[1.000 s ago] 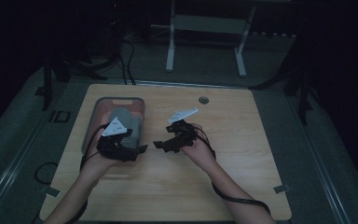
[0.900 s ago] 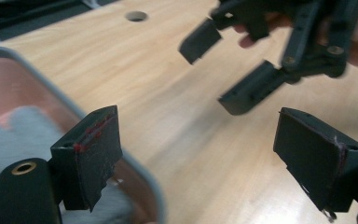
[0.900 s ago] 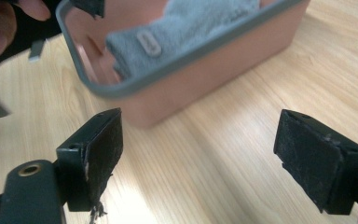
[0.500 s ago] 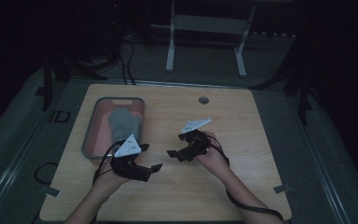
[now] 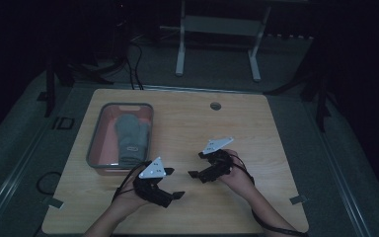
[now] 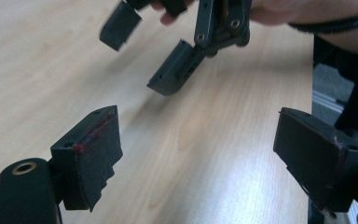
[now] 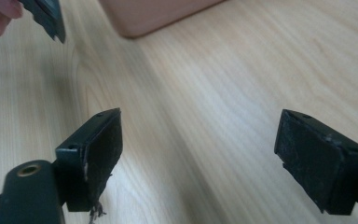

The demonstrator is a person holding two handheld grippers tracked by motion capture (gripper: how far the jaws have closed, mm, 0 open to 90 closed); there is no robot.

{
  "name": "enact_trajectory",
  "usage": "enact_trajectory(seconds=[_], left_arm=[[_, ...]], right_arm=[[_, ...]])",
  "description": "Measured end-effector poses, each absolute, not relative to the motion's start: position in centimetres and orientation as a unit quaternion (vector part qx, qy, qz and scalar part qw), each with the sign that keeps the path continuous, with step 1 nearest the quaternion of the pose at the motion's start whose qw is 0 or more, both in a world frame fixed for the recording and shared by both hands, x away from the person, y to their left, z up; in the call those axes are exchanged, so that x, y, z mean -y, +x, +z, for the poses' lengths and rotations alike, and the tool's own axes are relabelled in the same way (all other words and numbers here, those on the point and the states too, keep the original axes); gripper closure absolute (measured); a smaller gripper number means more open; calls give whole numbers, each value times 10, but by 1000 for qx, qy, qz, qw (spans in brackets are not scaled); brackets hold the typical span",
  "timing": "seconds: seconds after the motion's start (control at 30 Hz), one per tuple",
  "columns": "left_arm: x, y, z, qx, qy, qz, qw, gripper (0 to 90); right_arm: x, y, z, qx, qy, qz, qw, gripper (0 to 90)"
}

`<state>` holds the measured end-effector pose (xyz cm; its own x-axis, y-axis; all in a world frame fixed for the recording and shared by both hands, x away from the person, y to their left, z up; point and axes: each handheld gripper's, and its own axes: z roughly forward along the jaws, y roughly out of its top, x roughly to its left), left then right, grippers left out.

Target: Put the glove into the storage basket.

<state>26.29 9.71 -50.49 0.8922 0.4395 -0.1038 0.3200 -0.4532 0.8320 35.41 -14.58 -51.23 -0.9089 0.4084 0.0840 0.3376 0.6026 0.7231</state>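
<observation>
Grey mitten [image 5: 130, 137] lying flat inside tray [image 5: 95, 143], at desk's [image 5: 256, 128] left half, touched by neither gripper. Just in front of tray's near edge: left gripper [image 5: 170, 195], jaws wide apart, nothing between, over bare wood. Near it, to the right: right gripper [image 5: 197, 165], likewise spread wide and empty, pointing toward the left one. Tray corner [image 7: 163, 16] visible in right gripper view.
</observation>
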Motion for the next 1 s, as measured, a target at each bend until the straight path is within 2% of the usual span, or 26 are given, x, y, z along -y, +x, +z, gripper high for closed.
enact_trajectory(seconds=[1.0], left_arm=[[-72, 257, -553, -188, 882, 7, 431, 154]], right_arm=[[199, 339, -558, -889, 227, 393, 61, 148]])
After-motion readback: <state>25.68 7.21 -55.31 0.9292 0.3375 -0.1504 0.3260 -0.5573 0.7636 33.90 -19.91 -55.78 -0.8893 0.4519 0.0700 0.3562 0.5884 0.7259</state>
